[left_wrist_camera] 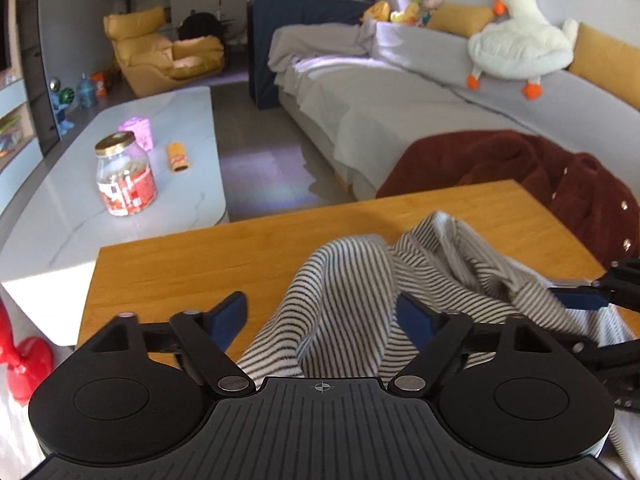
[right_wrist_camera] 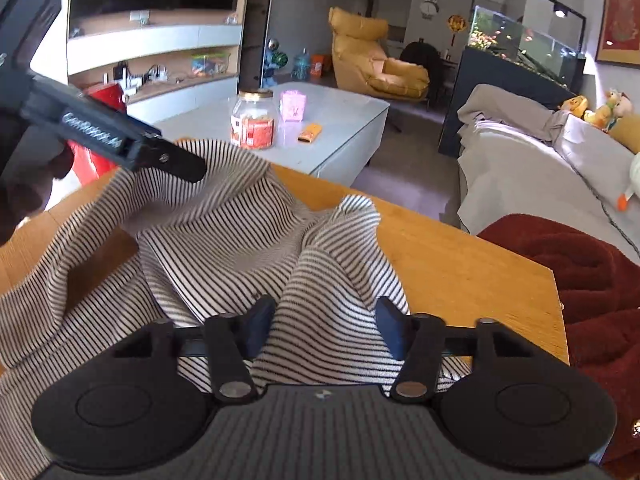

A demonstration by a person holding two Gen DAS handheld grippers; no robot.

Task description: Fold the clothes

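Shirt [left_wrist_camera: 360, 280] lies bunched between my wide-open left hand-held gripper [left_wrist_camera: 320, 316] and wide-open right hand-held gripper [right_wrist_camera: 324, 320]; jar [left_wrist_camera: 125, 174] holds snacks.

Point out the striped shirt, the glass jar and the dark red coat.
striped shirt [right_wrist_camera: 224, 216]: right wrist view, raised middle fold.
glass jar [left_wrist_camera: 126, 180]: left wrist view, red label.
dark red coat [left_wrist_camera: 500, 160]: left wrist view, upper bulk.
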